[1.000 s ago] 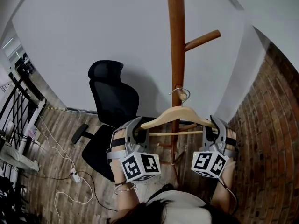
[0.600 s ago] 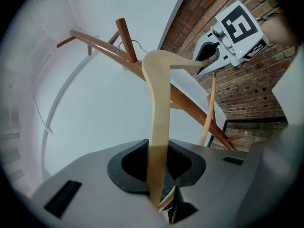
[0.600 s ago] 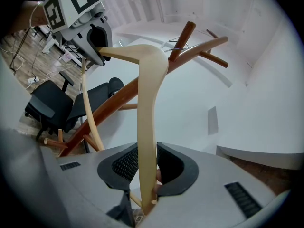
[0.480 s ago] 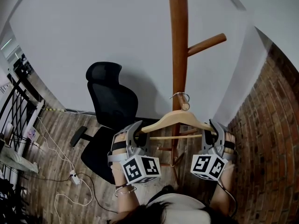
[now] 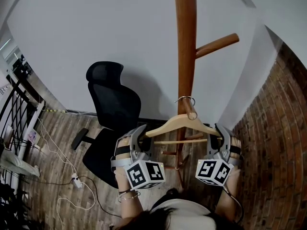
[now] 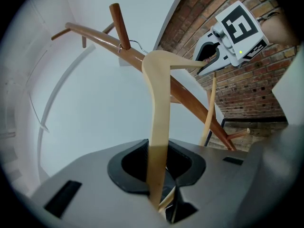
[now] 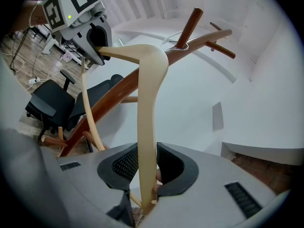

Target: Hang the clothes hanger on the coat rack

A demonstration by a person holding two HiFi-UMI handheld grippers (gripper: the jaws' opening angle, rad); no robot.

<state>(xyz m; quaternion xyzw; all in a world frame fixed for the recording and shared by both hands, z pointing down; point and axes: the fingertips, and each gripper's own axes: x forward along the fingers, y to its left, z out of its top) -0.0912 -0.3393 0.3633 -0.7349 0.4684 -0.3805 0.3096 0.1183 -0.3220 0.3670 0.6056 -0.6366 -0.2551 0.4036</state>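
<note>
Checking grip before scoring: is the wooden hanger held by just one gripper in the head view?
No, the left gripper grips one end of the wooden hanger and the right gripper grips the other.

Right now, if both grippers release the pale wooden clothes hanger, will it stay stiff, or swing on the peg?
Probably stiff: the pale wooden clothes hanger shows no sag though held only at its ends by the left gripper and right gripper. It may swing, since only its thin metal hook loops the brown wooden peg.
</note>
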